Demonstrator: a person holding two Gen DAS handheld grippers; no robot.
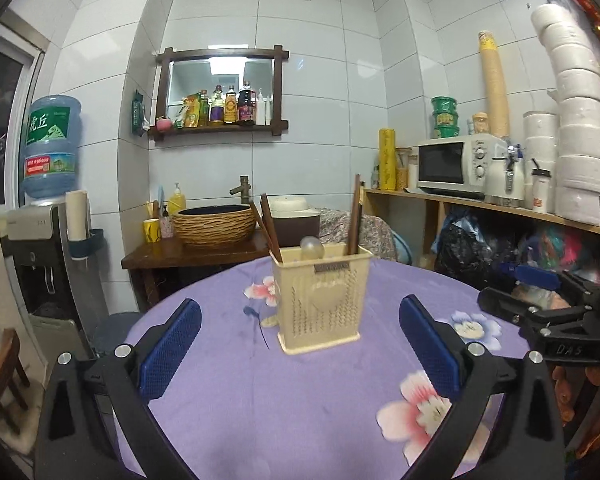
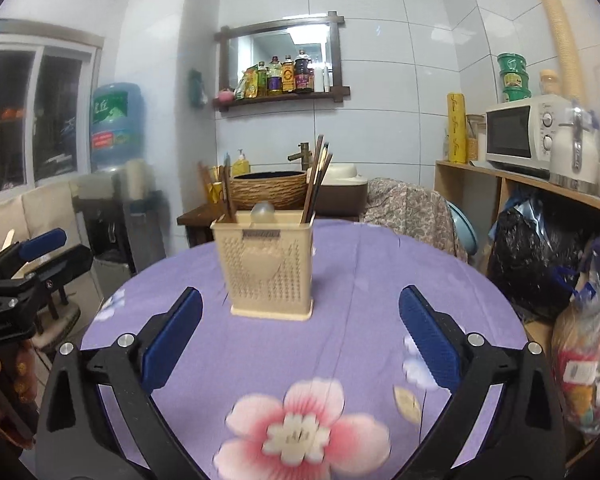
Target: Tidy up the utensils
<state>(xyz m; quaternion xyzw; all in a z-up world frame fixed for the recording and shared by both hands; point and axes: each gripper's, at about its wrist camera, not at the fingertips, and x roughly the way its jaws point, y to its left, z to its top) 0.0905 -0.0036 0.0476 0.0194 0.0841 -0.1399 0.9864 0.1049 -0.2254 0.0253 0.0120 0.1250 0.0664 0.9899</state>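
A cream perforated utensil holder (image 1: 320,300) stands upright on the round table with its purple floral cloth (image 1: 260,400). Dark wooden chopsticks (image 1: 270,228) lean out of its left side, more (image 1: 354,216) out of its right, and a pale spoon bowl (image 1: 311,247) shows at the rim. My left gripper (image 1: 300,344) is open and empty, just short of the holder. In the right wrist view the holder (image 2: 266,268) stands ahead, slightly left, with chopsticks (image 2: 316,180) in it. My right gripper (image 2: 300,340) is open and empty. Each gripper shows at the edge of the other's view (image 1: 540,320) (image 2: 28,264).
Behind the table a wooden counter holds a woven basin (image 1: 214,226), a yellow cup and a soap bottle. A water dispenser (image 1: 48,208) stands left. Shelves with a microwave (image 1: 456,166), paper rolls and bags beneath stand right. A draped chair (image 2: 412,208) is behind the table.
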